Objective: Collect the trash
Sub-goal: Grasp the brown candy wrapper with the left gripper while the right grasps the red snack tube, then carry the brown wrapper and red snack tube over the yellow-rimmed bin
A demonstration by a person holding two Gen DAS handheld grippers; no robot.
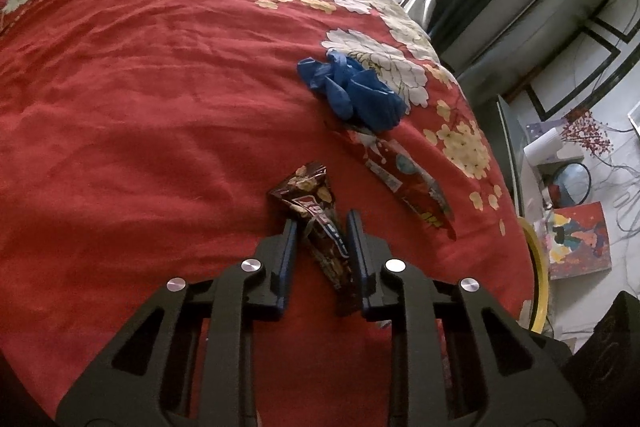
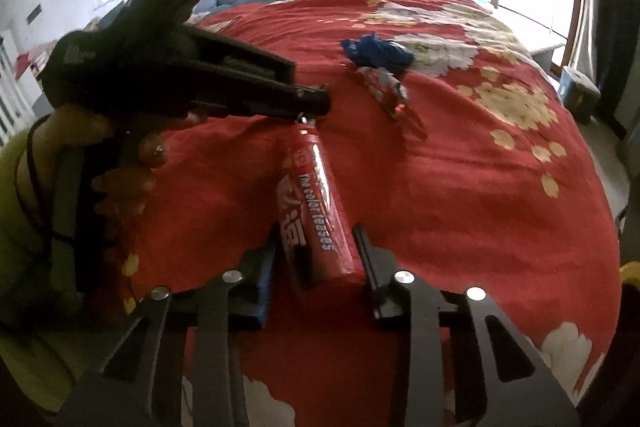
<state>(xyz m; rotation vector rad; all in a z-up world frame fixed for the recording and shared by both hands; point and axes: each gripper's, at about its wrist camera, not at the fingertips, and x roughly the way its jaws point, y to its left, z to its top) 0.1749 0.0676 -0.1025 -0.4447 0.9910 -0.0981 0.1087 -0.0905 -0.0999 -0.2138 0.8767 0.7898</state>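
On my left wrist view the left gripper has its two fingers set around a dark brown snack wrapper; the wrapper runs lengthwise between them, its wide end reaching past the tips onto the red floral bedspread, its narrow end back near the finger bases; the gap is narrow, but I cannot tell if the pads really press it. Further ahead and to the right lies a red printed wrapper, flat on the cloth, and just beyond it a crumpled blue glove, touching its far end.

On my right wrist view the right gripper has its fingers spread, and a red packet with white lettering lies between them; it leans toward the left finger, and on the right side a clear gap remains. The left gripper appears here from the side, held by a hand, its tip just over the far end of the red packet.
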